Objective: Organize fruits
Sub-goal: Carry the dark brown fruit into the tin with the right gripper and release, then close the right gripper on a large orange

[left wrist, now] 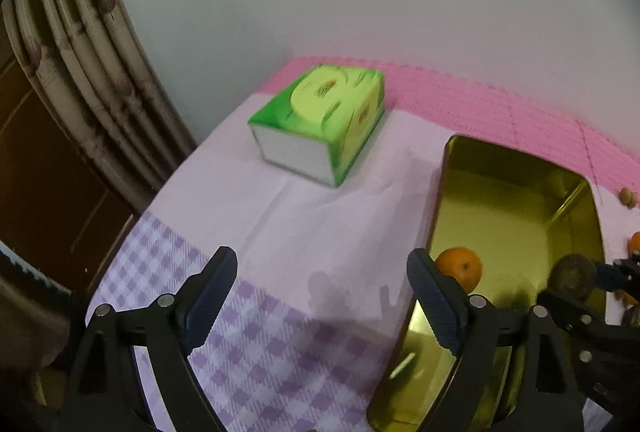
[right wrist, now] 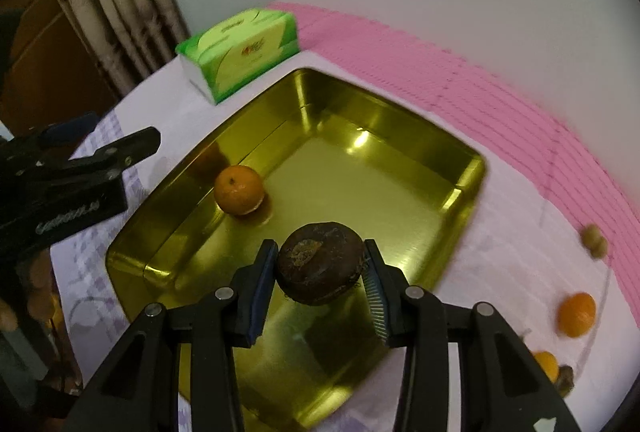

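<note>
In the right wrist view my right gripper point(right wrist: 320, 250) is shut on a dark brown, wrinkled round fruit point(right wrist: 320, 264), held above the near part of a gold metal tin point(right wrist: 400, 120). One orange point(right wrist: 239, 190) lies inside the tin by its left wall. My left gripper point(left wrist: 320, 260) stands open with nothing between its fingers, over the lilac checked tablecloth just left of the tin point(left wrist: 500, 168). From the left wrist view the same orange point(left wrist: 460, 266) shows past the right finger. The dark fruit point(left wrist: 572, 277) appears at the right edge, in the other gripper.
A green tissue box point(left wrist: 320, 124) stands on the cloth behind the tin's left corner. Two more oranges point(right wrist: 577, 314) point(right wrist: 546, 364) and a small greenish fruit point(right wrist: 594, 238) lie on the cloth right of the tin. A pink mat point(right wrist: 440, 72) runs along the wall; curtains hang left.
</note>
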{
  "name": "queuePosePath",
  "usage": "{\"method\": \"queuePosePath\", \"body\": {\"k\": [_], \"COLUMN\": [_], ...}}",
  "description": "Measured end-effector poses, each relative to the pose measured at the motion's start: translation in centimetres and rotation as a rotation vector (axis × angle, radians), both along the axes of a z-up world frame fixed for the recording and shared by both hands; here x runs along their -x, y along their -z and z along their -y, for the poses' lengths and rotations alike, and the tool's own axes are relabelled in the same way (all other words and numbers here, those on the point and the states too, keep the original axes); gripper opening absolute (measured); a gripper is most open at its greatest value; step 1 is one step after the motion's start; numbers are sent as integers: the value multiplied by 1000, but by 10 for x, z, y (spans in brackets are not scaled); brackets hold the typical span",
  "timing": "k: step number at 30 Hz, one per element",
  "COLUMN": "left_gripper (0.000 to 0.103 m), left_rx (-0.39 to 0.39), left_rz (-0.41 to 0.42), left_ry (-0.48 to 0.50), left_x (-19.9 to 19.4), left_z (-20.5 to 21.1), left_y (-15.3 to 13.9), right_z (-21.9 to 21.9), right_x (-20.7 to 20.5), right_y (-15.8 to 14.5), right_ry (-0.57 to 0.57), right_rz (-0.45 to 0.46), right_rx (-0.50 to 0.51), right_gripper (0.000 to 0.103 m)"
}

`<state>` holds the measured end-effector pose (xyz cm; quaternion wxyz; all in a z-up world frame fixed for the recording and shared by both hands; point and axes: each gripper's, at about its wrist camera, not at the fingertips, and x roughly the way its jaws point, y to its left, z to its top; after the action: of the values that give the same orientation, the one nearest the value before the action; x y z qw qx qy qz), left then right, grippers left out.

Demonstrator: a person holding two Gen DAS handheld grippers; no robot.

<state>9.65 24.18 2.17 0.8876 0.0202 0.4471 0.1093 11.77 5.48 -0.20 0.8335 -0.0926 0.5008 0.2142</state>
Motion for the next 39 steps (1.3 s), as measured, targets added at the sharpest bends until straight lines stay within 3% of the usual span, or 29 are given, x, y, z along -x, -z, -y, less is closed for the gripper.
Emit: {"method": "queuePosePath", "body": {"k": [13, 22, 27, 32, 39], "left_gripper": [87, 87, 87, 87, 87], "left_rx": [71, 69, 44, 9, -40], "left_rz": [-88, -86, -81, -51, -13], "left_ry": [-55, -68, -63, -50, 32], "left_x": [-2, -3, -2, 2, 10], "left_z": [-13, -15, -9, 0, 29], "left_y": [25, 26, 26, 18, 0], "right_z": [-24, -29, -24, -2, 53], "right_x": [-23, -27, -18, 8, 45], "right_y": [35, 37, 22, -3, -17], "right_ry": [-2, -14, -5, 24, 88], "right_rz": [-59, -68, -35, 15, 25], "right_rx": [69, 43, 20, -6, 3], "right_gripper": [40, 41, 49, 49, 49]}}
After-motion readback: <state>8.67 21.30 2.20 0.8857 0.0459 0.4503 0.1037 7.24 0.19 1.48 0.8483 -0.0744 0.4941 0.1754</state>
